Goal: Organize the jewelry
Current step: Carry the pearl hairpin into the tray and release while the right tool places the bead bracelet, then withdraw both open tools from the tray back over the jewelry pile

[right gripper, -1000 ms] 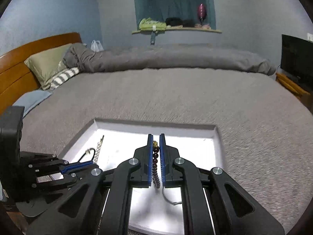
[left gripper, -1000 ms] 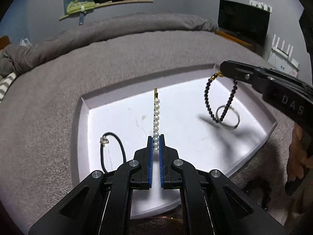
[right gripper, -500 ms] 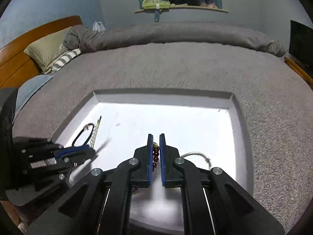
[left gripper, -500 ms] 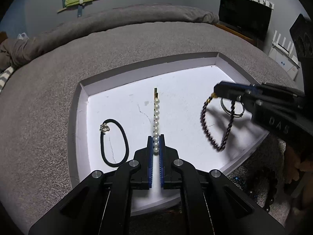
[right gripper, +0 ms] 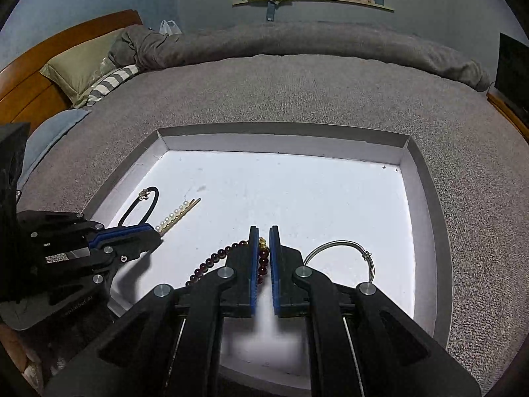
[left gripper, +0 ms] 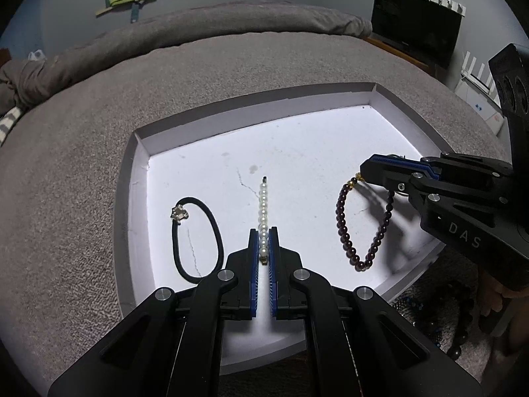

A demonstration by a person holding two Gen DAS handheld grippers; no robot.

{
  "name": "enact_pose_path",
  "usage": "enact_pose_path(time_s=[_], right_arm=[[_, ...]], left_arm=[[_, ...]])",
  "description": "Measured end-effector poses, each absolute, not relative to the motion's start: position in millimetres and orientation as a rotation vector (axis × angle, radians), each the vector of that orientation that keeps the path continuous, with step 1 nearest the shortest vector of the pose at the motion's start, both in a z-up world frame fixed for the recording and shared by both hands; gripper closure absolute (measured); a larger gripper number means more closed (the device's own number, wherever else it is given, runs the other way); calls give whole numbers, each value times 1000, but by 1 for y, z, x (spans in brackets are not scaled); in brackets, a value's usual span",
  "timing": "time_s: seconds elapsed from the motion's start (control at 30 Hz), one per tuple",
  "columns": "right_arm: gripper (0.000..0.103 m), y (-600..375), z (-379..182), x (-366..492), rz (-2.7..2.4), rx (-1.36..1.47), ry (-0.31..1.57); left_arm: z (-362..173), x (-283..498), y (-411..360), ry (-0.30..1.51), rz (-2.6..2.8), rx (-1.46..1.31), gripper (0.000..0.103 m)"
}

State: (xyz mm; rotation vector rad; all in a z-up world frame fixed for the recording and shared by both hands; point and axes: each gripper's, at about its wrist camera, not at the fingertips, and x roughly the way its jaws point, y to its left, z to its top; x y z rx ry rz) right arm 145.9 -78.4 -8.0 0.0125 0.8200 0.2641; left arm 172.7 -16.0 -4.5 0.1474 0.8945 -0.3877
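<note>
A shallow white tray (left gripper: 139, 172) (right gripper: 423, 178) lies on the grey bed. My left gripper (left gripper: 263, 231) is shut on a straight pearl hair clip (left gripper: 263, 208), whose far end rests on the tray floor. From the right wrist view the same left gripper (right gripper: 155, 233) and the pearl hair clip (right gripper: 177, 215) appear at the left. My right gripper (right gripper: 263, 230) (left gripper: 363, 168) is shut on a dark red bead bracelet (left gripper: 345, 231) (right gripper: 211, 261) near its gold beads; the loop lies low on the tray floor. A black hair tie (left gripper: 211, 225) (right gripper: 150, 205) with a small charm lies at the tray's left.
A thin silver bangle (right gripper: 340, 248) rests on the tray to the right of my right gripper. More dark beaded jewelry (left gripper: 459, 304) lies on the bed off the tray's near right corner. Pillows (right gripper: 82, 69), a wooden headboard (right gripper: 29, 79) and a dark screen (left gripper: 416, 26) surround the bed.
My right gripper has come down with the bead bracelet, whose loop hung in the air before and now lies on the tray floor. The left gripper keeps its hold on the pearl clip.
</note>
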Motion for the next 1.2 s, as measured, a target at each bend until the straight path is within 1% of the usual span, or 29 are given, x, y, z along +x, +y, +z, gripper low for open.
enact_pose_path(time_s=[0.3,0.33,0.4,0.47,0.53,0.57,0.6,0.73,0.77,0.8,0.93,1.0,1.03,1.13,1.2], right_arm=[[97,-82,-10,147,257,25,832],[96,-83,-9,147,255,25,828],[95,-84,-6,146,254,31,821],[94,-85,-5,145,249,34,816],[90,-88,-4,143,244,41,814],[85,-89,-3,141,239,41,810],[82,-89,-3,140,236,40,808],[79,-91,1,132,228,33,797],[72,-92,2,129,224,33,791],[66,-92,3,127,223,32,786],[62,-96,10,116,214,37,763],[50,-98,14,111,211,41,749],[47,-99,16,108,207,35,739],[41,-99,22,99,193,20,712],[32,-100,26,95,193,21,697]], left_arm=[[-4,171,-16,890,-378,148,96],[-4,171,-16,889,-375,148,94],[-3,169,-15,883,-371,145,83],[-1,168,-15,876,-371,146,80],[1,167,-16,869,-371,148,78],[1,166,-16,866,-369,150,75],[3,165,-17,859,-365,153,73],[7,162,-17,841,-354,151,72],[8,161,-17,836,-350,151,68],[11,158,-16,825,-340,149,62],[19,148,-13,794,-324,145,55],[22,144,-13,781,-318,145,44],[24,142,-13,774,-313,149,42],[29,134,-13,755,-303,166,40],[31,132,-13,746,-302,164,38]])
